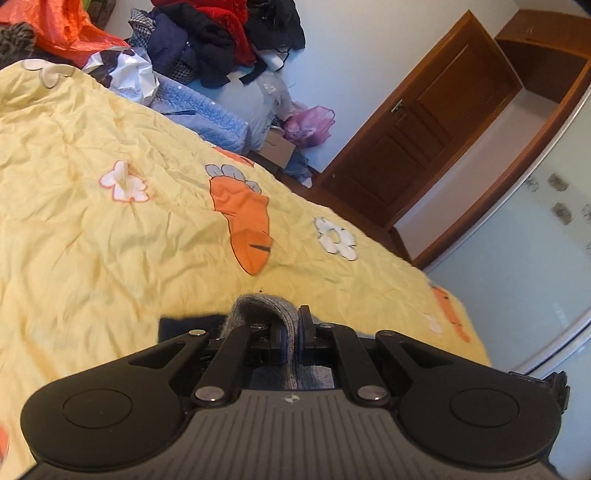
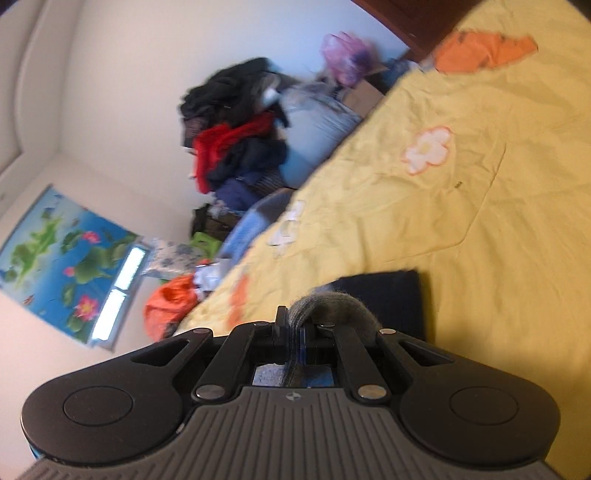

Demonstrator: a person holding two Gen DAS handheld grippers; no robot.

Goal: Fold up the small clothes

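1. Your left claw (image 1: 291, 334) is clamped on a fold of the grey knit garment (image 1: 258, 308), held above the yellow quilt (image 1: 110, 240) on the bed
2. Your right claw (image 2: 293, 332) pinches the same grey knit (image 2: 332, 301), its dark part (image 2: 384, 295) hanging just past the fingers
3. A clothes pile (image 1: 221, 33) sits beyond the bed, near the wooden door (image 1: 424, 122)

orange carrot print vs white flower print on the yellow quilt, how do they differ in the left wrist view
The carrot print is solid orange, long and tapered, with grey-blue leaves at its top. The flower print is white, smaller and rounded, with petals around a yellow middle. Both are flat patterns on the yellow quilt.
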